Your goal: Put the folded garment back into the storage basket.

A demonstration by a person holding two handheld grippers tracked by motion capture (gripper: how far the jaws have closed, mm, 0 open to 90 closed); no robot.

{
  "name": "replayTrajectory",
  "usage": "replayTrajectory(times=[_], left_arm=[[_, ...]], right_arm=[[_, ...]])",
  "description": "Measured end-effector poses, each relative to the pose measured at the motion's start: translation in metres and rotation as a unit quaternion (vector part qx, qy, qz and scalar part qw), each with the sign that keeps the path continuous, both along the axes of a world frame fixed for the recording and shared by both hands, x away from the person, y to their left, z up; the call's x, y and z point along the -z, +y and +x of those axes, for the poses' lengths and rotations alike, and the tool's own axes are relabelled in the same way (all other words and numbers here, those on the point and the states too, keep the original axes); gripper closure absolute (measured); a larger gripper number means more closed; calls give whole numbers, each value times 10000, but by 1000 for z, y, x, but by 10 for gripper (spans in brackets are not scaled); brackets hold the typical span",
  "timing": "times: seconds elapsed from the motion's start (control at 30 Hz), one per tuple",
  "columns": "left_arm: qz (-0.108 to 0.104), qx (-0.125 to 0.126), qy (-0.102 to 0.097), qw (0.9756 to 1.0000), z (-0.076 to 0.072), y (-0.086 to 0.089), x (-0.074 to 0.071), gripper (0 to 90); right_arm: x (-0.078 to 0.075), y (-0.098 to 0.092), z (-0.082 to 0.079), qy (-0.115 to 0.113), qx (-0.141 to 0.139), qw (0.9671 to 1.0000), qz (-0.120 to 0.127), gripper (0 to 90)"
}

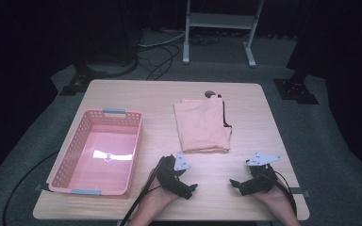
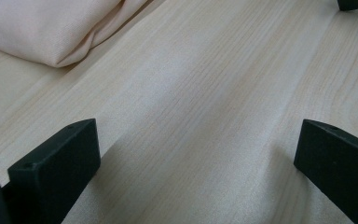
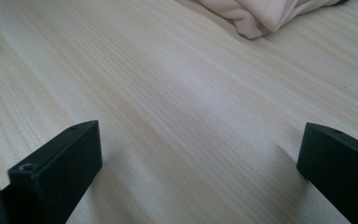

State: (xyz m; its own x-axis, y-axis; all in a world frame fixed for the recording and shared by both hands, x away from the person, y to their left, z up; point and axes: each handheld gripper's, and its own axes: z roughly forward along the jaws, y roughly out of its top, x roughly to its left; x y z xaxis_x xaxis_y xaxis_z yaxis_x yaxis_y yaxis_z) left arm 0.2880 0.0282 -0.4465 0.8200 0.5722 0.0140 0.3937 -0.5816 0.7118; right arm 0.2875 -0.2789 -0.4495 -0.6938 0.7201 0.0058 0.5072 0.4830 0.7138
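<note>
We saw one folded peach cloth (image 1: pixel 201 125) lying on the worktop (image 1: pixel 160 101) just beyond and between our two tongs, with nothing in the way. One pink basket (image 1: pixel 99 151) stood beside the left tongs (image 1: pixel 188 189), on their outer side. The left tongs and the right tongs (image 1: pixel 234 184) were spread wide, pinching nothing, low over bare wood.

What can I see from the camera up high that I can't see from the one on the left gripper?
The high view alone takes in the pink basket, both hands, the left gripper and the right gripper, plus the whole folded cloth. The left gripper view alone gives a close look at the wood grain between its own wide-open black jaws. Both share the cloth's near corner and the table.
</note>
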Motion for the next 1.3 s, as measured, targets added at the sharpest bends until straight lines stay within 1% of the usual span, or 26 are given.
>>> replayTrajectory(times=[0.13,0.17,0.2,0.23,0.27,0.4,0.43,0.57,0.63,0.7,0.77,0.83,0.9,0.97,1.03,1.1,1.2,1.27,1.3], left_arm=[[35,21,32,10000,1,-1,-1,0],[-10,-1,57,10000,2,-1,-3,0],[-10,-1,57,10000,2,-1,-3,0],[-76,19,50,10000,3,-1,-4,0],[-116,57,1,9999,4,-2,-7,0],[-269,68,-106,9996,5,0,-12,0],[-346,58,-129,9993,5,0,-13,0],[-498,14,-175,9986,7,5,-17,0],[-505,23,-188,9985,9,6,-19,0],[-475,55,-248,9985,11,5,-22,0],[-496,68,-279,9984,13,5,-25,0],[-530,60,-336,9980,16,4,-27,0],[-522,82,-286,9982,19,4,-28,0],[-535,79,-307,9981,21,3,-30,0],[-559,98,-329,9978,24,2,-34,0],[-616,117,-356,9974,27,2,-37,0],[-632,128,-391,9972,31,2,-39,0],[-644,127,-389,9971,34,3,-41,0],[-659,134,-392,9970,35,3,-41,0]], right_arm=[[0,0,0,-26,-9,10000,-1,1],[0,0,-1,-55,3,10000,3,1],[0,0,-1,-55,3,10000,3,1],[-1,-1,-1,-67,-28,10000,16,1],[-1,-1,-1,-63,-19,10000,17,1],[-3,-1,0,-57,-80,9999,75,1],[-4,-1,0,-89,-99,9998,120,1],[-8,3,1,-199,-160,9995,185,1],[-10,4,2,-221,-225,9993,211,1],[-12,5,3,-224,-260,9991,238,1],[-13,6,4,-245,-289,9988,306,1],[-16,8,7,-212,-324,9987,318,1],[-19,9,9,-240,-343,9986,331,1],[-23,10,13,-271,-364,9981,420,1],[-25,11,17,-238,-397,9976,511,1],[-29,13,19,-288,-403,9975,506,1],[-31,14,22,-342,-424,9965,631,1],[-32,15,25,-283,-442,9964,659,1],[-31,15,27,-291,-454,9965,637,1]])
